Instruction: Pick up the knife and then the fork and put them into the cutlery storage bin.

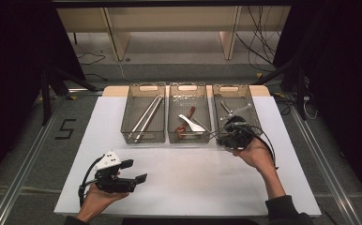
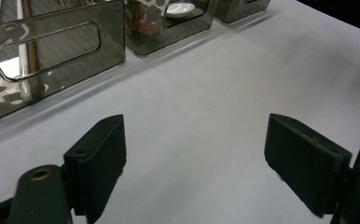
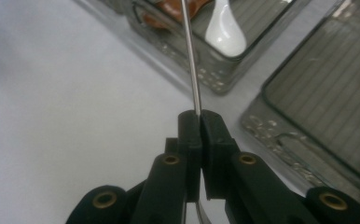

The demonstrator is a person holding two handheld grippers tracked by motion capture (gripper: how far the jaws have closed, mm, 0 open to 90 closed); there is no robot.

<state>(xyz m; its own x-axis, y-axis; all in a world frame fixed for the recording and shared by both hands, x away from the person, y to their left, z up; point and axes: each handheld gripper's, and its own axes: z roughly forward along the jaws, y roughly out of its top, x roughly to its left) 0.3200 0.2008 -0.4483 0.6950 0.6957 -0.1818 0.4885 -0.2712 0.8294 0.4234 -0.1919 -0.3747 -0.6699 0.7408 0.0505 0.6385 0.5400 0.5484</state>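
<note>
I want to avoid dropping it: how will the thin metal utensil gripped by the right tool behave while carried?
The metal utensil looks thin, smooth and shiny, so it may well slip or pivot between the pads of the right tool, shut on its edge. It appears straight, so probably stiff. Being slender, it is likely light.

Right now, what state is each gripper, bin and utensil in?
Left gripper: open, empty, over the white table.
Right gripper: shut on a thin metal utensil.
Left bin: holds long metal rods.
Middle bin: holds a white spoon.
Right bin: holds a metal piece.
</note>
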